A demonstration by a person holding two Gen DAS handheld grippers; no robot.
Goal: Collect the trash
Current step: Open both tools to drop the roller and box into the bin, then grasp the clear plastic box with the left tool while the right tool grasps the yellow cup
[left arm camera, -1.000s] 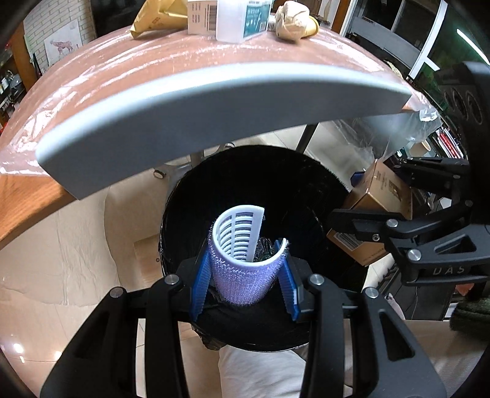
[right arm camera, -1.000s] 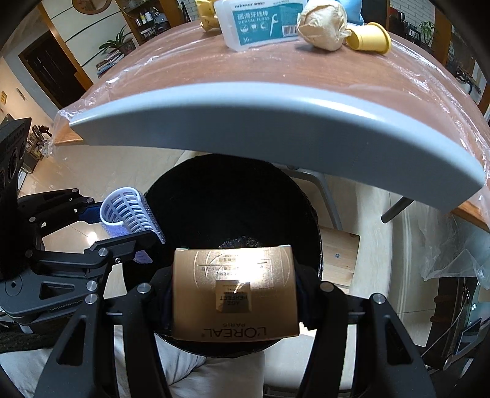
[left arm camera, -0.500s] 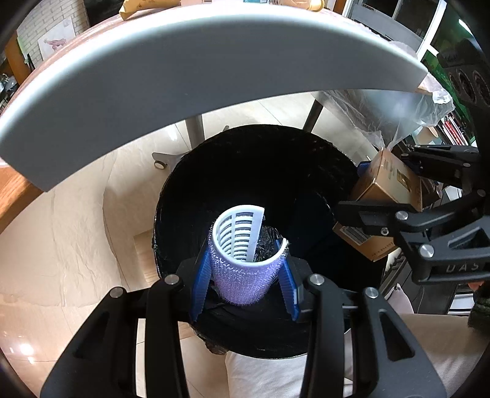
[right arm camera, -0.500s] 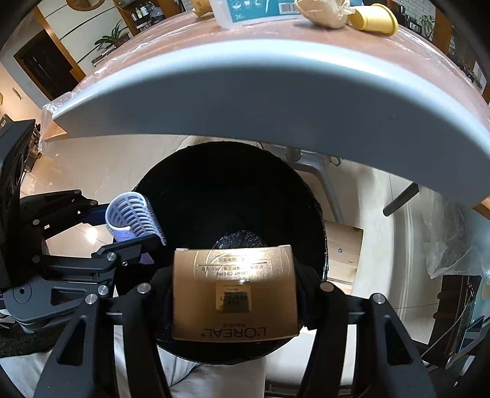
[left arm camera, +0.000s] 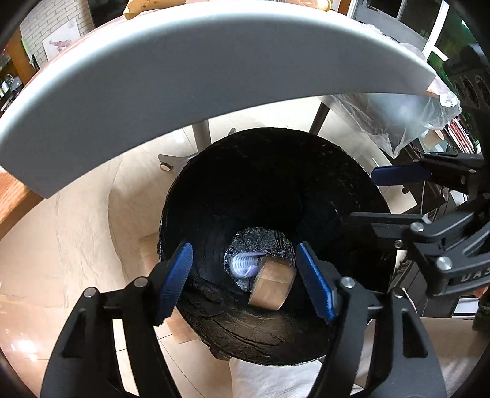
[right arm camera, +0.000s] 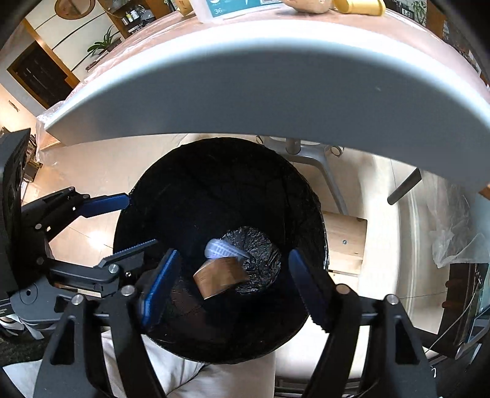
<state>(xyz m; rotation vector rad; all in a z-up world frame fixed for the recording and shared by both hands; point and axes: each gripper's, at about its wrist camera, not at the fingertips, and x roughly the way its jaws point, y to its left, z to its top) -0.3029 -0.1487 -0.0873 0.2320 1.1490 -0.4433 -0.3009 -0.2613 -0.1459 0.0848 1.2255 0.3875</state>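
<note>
While the tabletop [right arm camera: 275,91] looms over tile floor [left arm camera: 76,245], both tongs [left arm camera: 245,281] [right arm camera: 232,284] just opened wide, empty; curler [left arm camera: 243,263] and box [left arm camera: 271,286] sit in the bin [left arm camera: 275,171].

The number "36" in white shows on the teal label of a clear plastic box [right arm camera: 242,9] at the table's far edge; part of raised lettering, "DAS", sits on the right gripper's [left arm camera: 361,196] black body

The round black-lined trash bin [left arm camera: 245,183] gapes open below, its mouth unobstructed. The curved grey table edge [left arm camera: 214,61] overhangs its far side. A grey metal table leg [right arm camera: 309,159] stands just behind it.
</note>
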